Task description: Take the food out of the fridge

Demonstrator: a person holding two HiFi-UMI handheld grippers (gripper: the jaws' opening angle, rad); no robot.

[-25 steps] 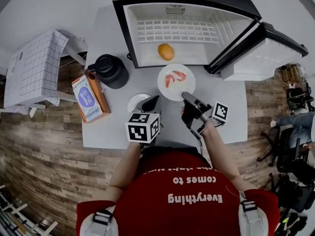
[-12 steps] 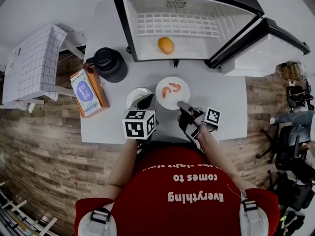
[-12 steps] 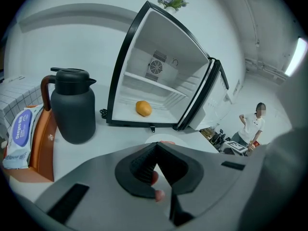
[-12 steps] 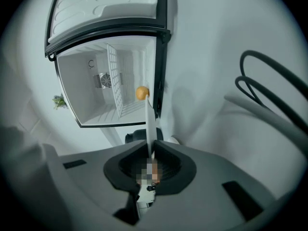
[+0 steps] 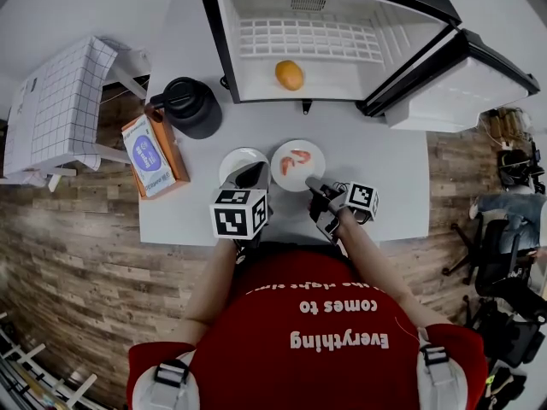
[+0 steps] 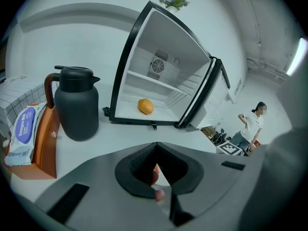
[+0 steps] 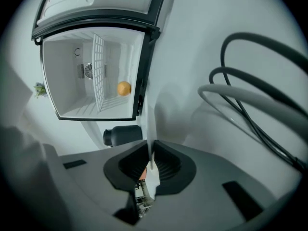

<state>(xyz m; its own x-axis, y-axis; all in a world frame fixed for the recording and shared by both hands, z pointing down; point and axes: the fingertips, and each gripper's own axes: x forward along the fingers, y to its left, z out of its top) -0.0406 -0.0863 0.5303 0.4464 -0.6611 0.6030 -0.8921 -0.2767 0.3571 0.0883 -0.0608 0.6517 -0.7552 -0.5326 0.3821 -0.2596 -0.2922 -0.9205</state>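
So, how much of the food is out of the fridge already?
Done: the plate with shrimp is out, over the table. In hand: the right gripper is shut on the plate's rim. Left to do: the orange fruit lies inside the open fridge, untouched.

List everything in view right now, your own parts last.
fridge: one, black with white inside, back of table, door open
fruit: one, orange, fridge floor
jug: one, black, left of fridge
wipes pack: one, blue-white, in orange box at table's left
plate: one, white, front centre
shrimp: two, pink, on plate
dish: one, white, left of plate
left tongs: one, dark, shut, by dish
right tongs: one, dark, shut on plate rim
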